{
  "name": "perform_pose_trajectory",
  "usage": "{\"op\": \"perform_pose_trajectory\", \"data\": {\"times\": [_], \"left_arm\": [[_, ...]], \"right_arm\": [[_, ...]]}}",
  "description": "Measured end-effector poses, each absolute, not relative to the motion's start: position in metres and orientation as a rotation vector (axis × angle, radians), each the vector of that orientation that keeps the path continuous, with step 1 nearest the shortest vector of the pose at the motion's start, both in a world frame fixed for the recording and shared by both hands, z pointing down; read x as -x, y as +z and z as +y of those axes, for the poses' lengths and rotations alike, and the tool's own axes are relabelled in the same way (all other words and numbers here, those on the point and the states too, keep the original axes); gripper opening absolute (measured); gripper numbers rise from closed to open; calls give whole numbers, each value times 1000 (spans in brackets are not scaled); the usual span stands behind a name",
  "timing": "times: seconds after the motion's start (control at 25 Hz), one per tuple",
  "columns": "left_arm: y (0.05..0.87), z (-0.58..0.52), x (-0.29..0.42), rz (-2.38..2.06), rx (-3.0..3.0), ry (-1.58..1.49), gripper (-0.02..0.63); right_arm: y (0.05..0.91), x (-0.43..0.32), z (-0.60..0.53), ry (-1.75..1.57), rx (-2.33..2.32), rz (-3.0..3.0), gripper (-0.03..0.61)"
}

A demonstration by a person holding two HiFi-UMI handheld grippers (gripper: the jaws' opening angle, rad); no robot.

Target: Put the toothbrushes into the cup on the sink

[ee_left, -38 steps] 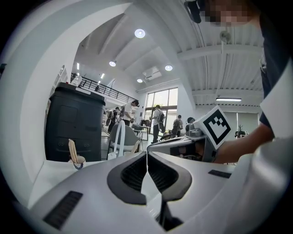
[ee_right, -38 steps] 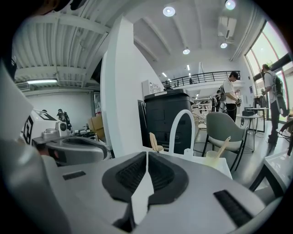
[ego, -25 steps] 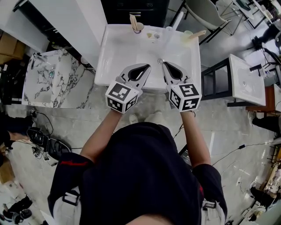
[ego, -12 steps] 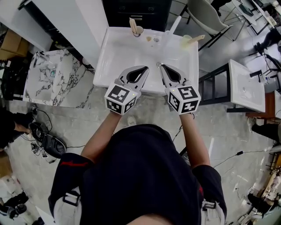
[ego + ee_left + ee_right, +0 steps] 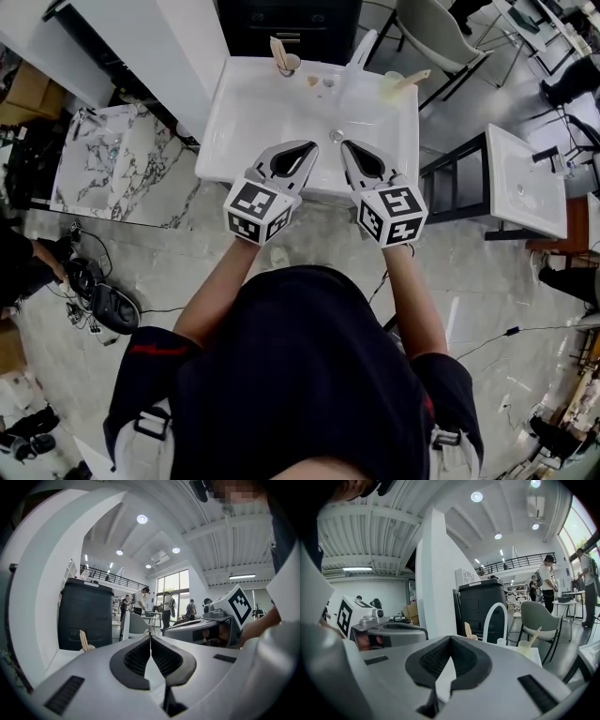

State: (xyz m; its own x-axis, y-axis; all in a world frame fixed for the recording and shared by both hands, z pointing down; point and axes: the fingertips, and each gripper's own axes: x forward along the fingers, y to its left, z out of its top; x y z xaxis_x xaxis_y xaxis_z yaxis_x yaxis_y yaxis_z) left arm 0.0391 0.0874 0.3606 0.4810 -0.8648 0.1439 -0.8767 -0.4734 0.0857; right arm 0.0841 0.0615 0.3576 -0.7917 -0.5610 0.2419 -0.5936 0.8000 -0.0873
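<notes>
The white sink point(image 5: 244, 122) is in front of me. At its back left stands a small cup point(image 5: 290, 63) holding a wooden toothbrush point(image 5: 277, 51). A pale cup point(image 5: 392, 85) at the back right holds another toothbrush point(image 5: 415, 76). My left gripper point(image 5: 314, 143) and right gripper point(image 5: 343, 144) hover side by side over the sink's front half, both shut and empty. The left gripper view shows its tips point(image 5: 150, 637) meeting, with the left cup point(image 5: 85, 645) far off. In the right gripper view the tips point(image 5: 450, 638) meet too, with both cups point(image 5: 470, 634) point(image 5: 525, 648) beyond.
A white arched faucet point(image 5: 362, 49) rises at the sink's back, and the drain point(image 5: 336, 136) lies just beyond the fingertips. A black cabinet point(image 5: 286, 19) stands behind, a marble slab point(image 5: 103, 169) at the left, and another white basin point(image 5: 525, 183) and a chair point(image 5: 436, 28) at the right.
Both grippers have drifted only slightly over the sink's front, and the sink sits a little further left in the view. The jaws stay shut.
</notes>
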Motion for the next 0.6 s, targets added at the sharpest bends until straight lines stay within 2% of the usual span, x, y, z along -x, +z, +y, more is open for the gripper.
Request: {"op": "perform_pose_trajectory", "data": {"times": [0.6], "left_arm": [[363, 98, -46, -1537, -2560, 139, 18]], "right_arm": [[365, -95, 70, 279, -894, -2789, 34]]}}
